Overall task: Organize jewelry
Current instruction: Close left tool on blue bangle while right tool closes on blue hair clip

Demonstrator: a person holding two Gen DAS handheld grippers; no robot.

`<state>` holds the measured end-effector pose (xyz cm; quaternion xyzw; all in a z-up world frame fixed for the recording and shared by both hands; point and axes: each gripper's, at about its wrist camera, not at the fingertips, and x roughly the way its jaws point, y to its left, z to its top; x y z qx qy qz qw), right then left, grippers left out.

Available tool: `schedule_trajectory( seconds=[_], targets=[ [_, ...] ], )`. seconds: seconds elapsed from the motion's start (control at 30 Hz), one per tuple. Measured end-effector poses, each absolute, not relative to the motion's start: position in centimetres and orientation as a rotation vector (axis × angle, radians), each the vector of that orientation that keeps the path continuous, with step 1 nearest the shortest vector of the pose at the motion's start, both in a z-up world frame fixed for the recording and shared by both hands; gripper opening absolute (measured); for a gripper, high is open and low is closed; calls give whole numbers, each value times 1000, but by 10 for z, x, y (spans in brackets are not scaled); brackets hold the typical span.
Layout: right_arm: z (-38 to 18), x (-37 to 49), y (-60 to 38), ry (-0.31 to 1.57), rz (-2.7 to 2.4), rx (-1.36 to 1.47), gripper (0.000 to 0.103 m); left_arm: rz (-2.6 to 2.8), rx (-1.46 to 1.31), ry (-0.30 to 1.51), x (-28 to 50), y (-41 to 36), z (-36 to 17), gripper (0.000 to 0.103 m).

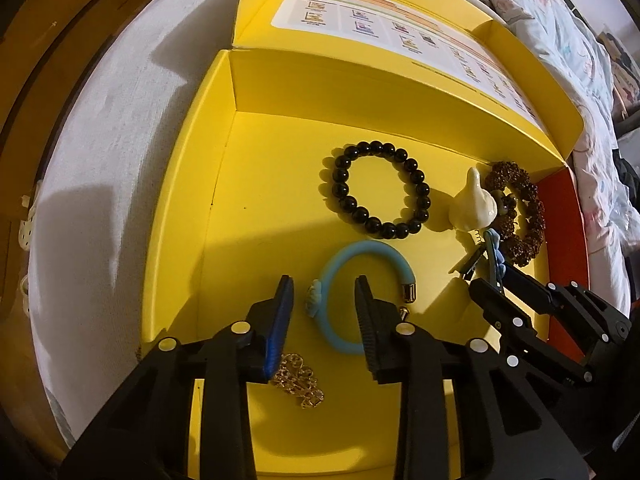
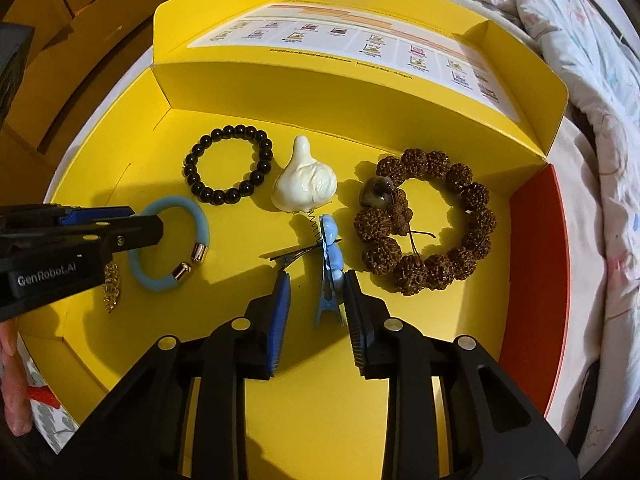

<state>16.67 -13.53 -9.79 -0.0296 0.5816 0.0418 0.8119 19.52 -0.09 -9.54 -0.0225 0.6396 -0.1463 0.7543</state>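
Observation:
An open yellow box (image 2: 320,92) holds the jewelry. My left gripper (image 1: 324,284) points down over a light blue rubber bracelet (image 1: 340,256) with gold end caps. The bracelet's flower-charm side lies between the open fingers, and neither pad presses on it. My right gripper (image 2: 317,278) is open around a blue hair clip (image 2: 330,300). The clip lies close against the right finger, and a gap shows on its left side. A black bead bracelet (image 2: 228,166), a white garlic-shaped charm (image 2: 304,186) and a brown seed-bead bracelet (image 2: 428,224) lie further back. A gold chain (image 1: 298,384) lies under the left gripper.
The box lid (image 2: 360,40) stands open at the back, with a printed sheet on it. An orange-red side panel (image 2: 532,280) closes the right end. Patterned bedding (image 2: 580,80) lies to the right. A dark metal clip (image 2: 288,258) lies beside the blue one. A person's finger (image 2: 12,380) shows at the lower left.

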Motion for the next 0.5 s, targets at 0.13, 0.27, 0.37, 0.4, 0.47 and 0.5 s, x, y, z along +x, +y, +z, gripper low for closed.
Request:
schedule_trajectory(
  seconds=[0.13,0.27,0.37,0.4,0.47,0.5],
  targets=[
    [-98,166,-132,1239,82,-79,28,-316,-37,1392,195,-2,-95,26],
    [-97,163,-132,1240,82,-78,21,-312,-27,1391,195,-3,-96,16],
    [-97,163,-135,1242,74,-72,17,-310,-38,1393,195,-2,-96,13],
    [-96,162,-135,1242,73,-68,15,-310,-43,1393,195,-2,-96,13],
    [-96,162,-137,1241,72,-66,14,-311,-51,1395,195,0,-95,13],
    [-95,162,-138,1241,73,-62,14,-311,-53,1396,195,1,-95,13]
  ],
)
